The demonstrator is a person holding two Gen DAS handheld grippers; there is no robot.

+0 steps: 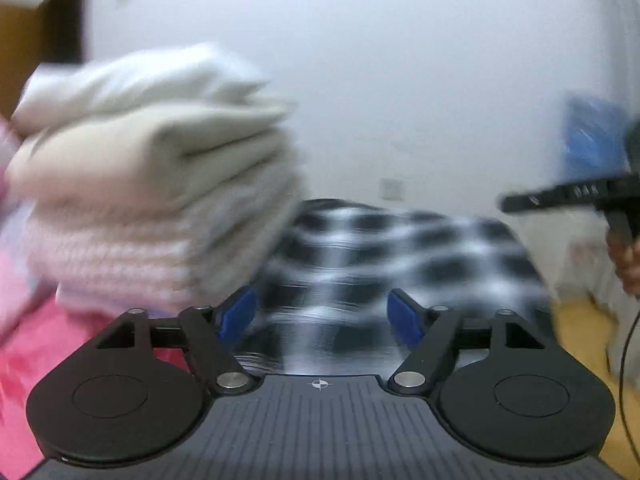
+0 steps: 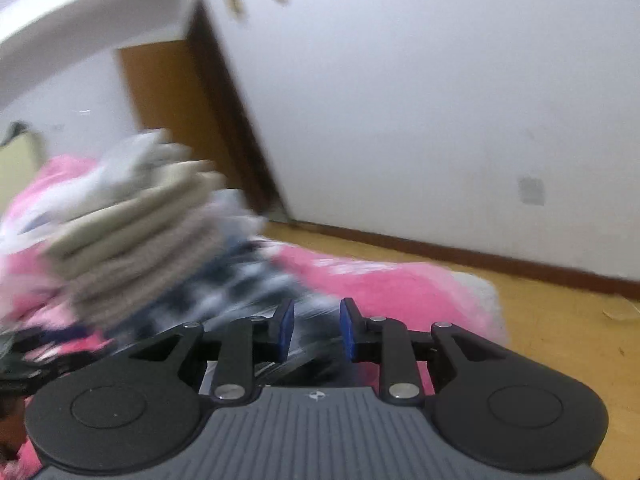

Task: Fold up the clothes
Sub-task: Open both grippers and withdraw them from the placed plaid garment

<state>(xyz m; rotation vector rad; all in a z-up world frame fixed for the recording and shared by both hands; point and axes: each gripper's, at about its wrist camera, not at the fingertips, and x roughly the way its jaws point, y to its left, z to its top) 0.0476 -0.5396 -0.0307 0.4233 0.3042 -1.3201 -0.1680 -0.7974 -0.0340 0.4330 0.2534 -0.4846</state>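
Note:
A folded black-and-white checked garment lies on the pink bed cover straight ahead of my left gripper, which is open wide just above its near edge, with nothing between the blue pads. A tall stack of folded cream and pale clothes stands to its left. My right gripper is open with a narrow gap over the checked garment, and the stack is on its left. The left wrist view shows the right gripper side-on above the garment's right end, held by a hand. Both views are blurred.
The pink bed cover ends at a rounded corner, with wooden floor beyond it. A white wall stands behind, with a brown door frame to the left. A blue object is by the wall on the right.

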